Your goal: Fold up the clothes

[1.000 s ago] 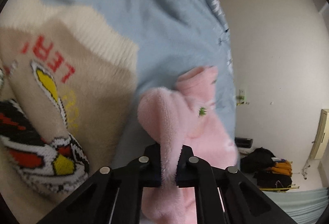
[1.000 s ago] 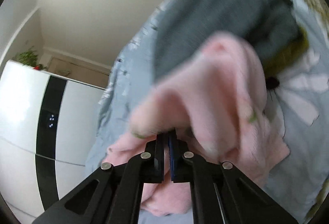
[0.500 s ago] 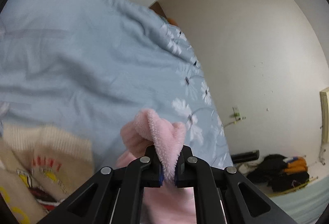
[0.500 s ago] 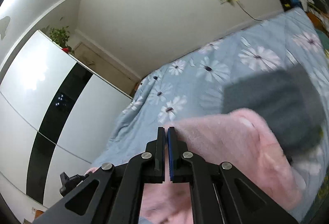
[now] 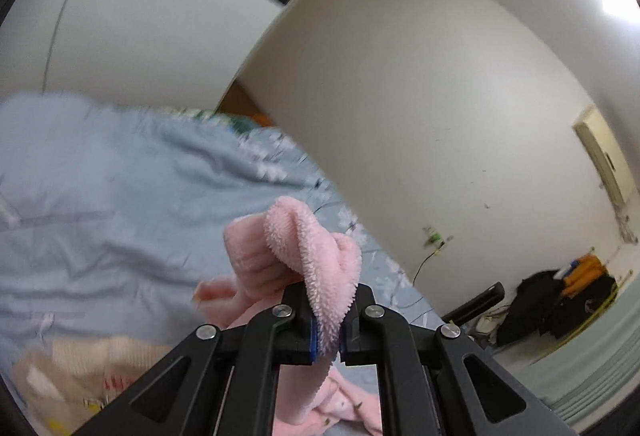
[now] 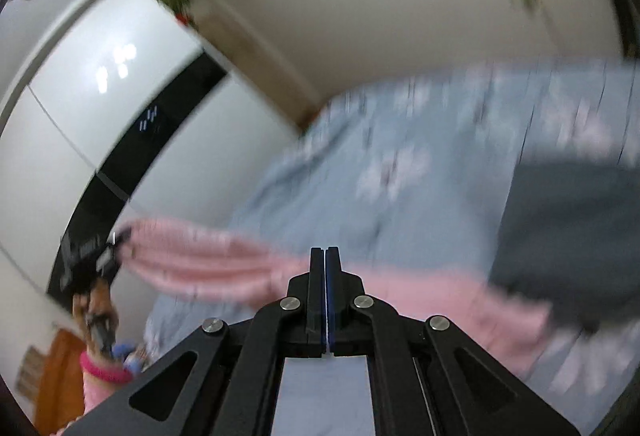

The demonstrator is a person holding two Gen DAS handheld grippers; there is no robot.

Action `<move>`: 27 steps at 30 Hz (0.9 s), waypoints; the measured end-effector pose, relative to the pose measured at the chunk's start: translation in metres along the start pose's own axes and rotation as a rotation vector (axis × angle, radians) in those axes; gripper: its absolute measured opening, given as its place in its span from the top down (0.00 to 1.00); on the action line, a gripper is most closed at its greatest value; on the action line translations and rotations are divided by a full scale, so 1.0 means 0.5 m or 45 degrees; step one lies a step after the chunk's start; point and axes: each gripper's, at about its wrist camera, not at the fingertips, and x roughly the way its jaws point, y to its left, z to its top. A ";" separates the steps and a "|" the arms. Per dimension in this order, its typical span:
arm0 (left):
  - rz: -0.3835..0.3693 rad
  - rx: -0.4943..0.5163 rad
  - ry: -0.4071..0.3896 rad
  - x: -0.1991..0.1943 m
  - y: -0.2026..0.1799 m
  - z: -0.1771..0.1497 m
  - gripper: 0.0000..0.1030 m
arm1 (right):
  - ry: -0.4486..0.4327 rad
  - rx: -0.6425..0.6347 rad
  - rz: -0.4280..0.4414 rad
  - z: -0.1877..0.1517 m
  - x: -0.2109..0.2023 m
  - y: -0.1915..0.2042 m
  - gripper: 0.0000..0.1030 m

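Both claws are rising compared with a second ago: the bed filled each wrist view then, and now the walls and the white wardrobe are taking up most of both pictures, with the blue floral bedspread dropping toward the lower half. The pink fleece garment is coming up with them. The left claw is clamped on a bunched fold of it, the pile bulging out above the pads toward 12 o'clock and the rest trailing down at 6 o'clock. The right claw is pressed together, seemingly on a thin edge of the same garment, which is stretching from there out toward 9 o'clock, where the other gripper is showing in blur. A dark grey garment is lying on the bed at 3 o'clock in the right view, and a cream knitted sweater at 7 o'clock in the left.

Judging by this, the garment is being lifted clear and spread between the two claws, so folding proper has not yet begun; it likely needs laying flat first.
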 end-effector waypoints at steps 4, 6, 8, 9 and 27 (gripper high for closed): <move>0.001 -0.106 0.015 0.014 0.055 -0.023 0.93 | 0.274 0.199 0.008 -0.118 0.163 -0.071 0.96; -0.012 -0.152 0.034 0.016 0.077 -0.038 0.93 | 0.381 0.321 0.001 -0.173 0.245 -0.107 0.84; -0.004 -0.165 0.050 0.021 0.092 -0.044 0.93 | 0.344 0.442 0.018 -0.179 0.302 -0.139 0.59; 0.000 -0.170 0.057 0.025 0.100 -0.048 0.93 | 0.315 0.494 0.015 -0.183 0.326 -0.152 0.55; 0.046 -0.324 0.178 0.094 0.253 -0.081 0.93 | -0.231 0.309 -0.102 0.011 0.049 -0.096 0.97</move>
